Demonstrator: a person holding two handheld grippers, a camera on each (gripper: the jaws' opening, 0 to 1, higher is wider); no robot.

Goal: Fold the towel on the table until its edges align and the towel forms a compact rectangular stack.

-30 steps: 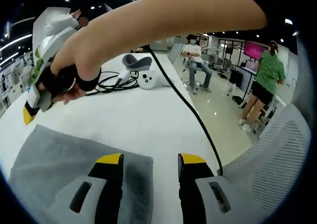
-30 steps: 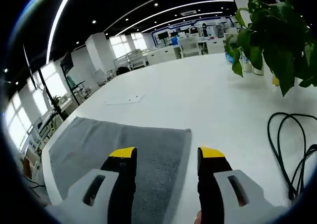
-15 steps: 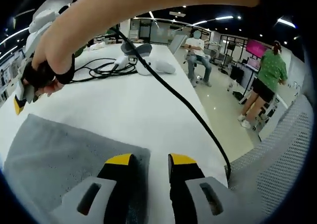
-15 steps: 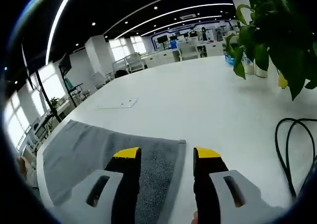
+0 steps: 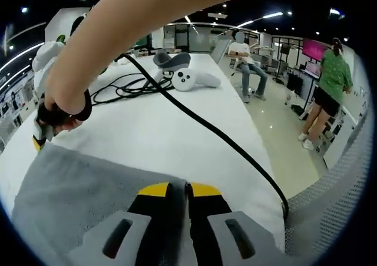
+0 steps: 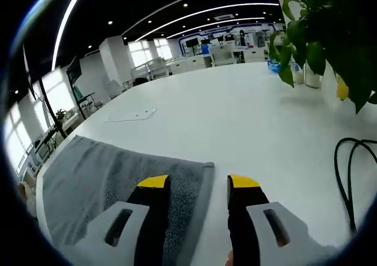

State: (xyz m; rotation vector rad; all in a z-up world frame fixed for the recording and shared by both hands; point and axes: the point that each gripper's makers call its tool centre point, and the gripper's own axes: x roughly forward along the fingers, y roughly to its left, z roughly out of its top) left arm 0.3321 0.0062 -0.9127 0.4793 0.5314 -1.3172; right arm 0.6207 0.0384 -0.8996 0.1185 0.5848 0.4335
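The white desk (image 6: 247, 113) carries a grey towel (image 6: 100, 178) lying flat at its near edge. The left hand-held gripper (image 5: 179, 189) has its jaws pinched together right at the towel's corner, looks like it's got the edge. The right hand-held gripper (image 6: 199, 182) is partly open, straddling the towel's other corner. A black cable (image 5: 206, 127) trails across the desk.
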